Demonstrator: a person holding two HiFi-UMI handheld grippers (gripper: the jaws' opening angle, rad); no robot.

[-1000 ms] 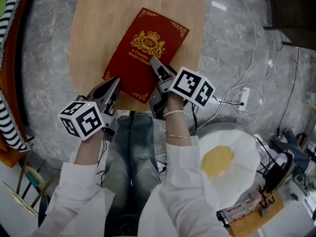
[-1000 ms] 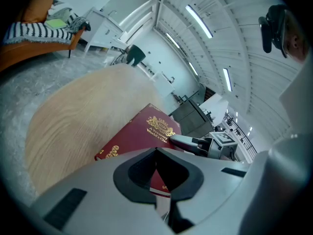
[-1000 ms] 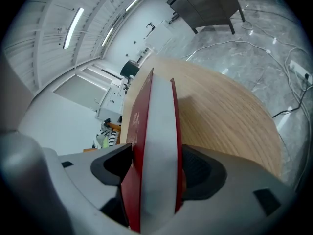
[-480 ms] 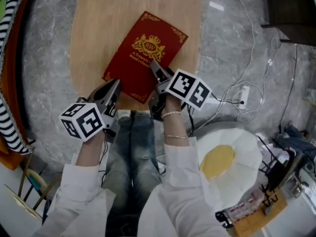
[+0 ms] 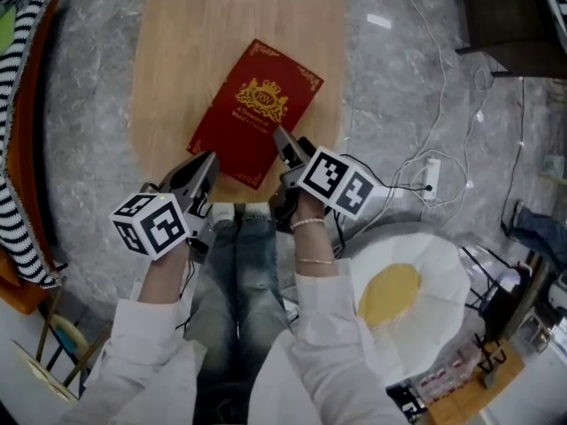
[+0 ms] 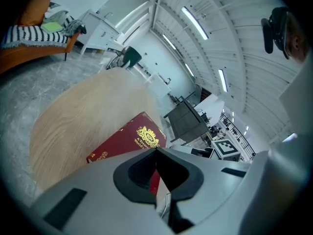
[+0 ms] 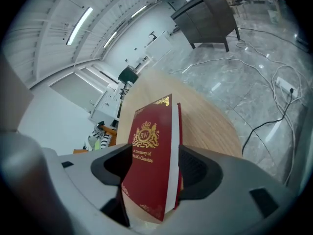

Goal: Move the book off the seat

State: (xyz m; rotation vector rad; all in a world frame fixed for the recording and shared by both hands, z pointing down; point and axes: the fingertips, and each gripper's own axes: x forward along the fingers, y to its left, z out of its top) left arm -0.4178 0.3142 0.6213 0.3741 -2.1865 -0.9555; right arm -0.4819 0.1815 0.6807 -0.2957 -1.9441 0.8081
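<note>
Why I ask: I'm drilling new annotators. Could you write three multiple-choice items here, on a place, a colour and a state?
1. What lies beneath the book? A wooden seat; B floor; C lap.
2. What colour is the book's cover? A blue; B green; C red.
3. What state is the right hand-held gripper in? A open and empty; B shut on the book; C out of view.
Answers: 1 A, wood grain surrounds it; 2 C, red with gold print; 3 B, its jaws press both covers.
</note>
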